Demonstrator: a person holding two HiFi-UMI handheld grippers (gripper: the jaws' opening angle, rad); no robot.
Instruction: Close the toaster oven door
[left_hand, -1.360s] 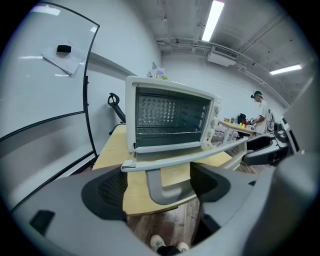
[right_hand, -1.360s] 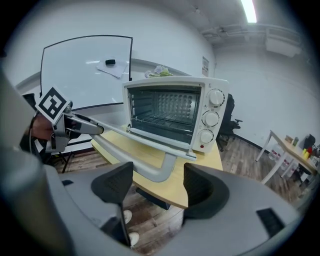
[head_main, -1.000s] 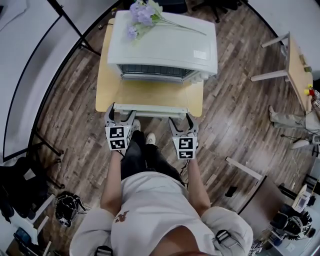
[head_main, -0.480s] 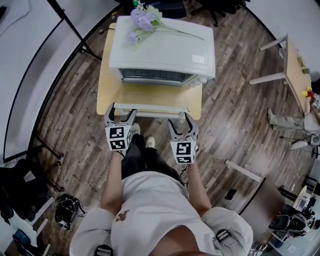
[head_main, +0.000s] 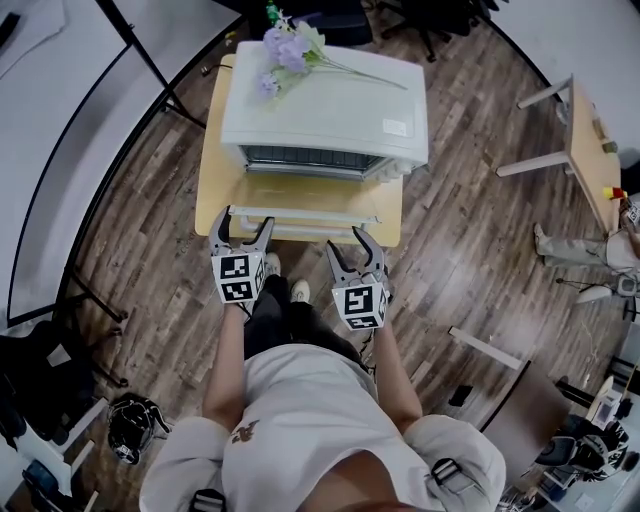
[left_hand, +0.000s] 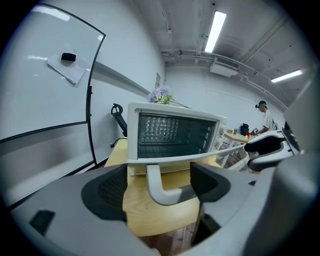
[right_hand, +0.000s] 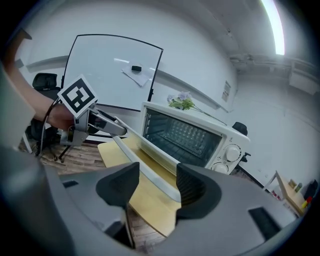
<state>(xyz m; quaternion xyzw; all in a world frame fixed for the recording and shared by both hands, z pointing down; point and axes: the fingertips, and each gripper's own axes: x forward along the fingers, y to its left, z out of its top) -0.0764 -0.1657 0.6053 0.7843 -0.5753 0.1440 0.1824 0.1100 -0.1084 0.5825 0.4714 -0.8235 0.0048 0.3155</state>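
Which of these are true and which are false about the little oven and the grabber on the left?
1. The toaster oven has its door open. True.
2. Purple flowers lie on top of the oven. True.
3. The oven stands on the floor. False: it stands on a wooden table.
4. The left gripper has its jaws shut tight together. False: they stand apart, with the end of the door handle between them.
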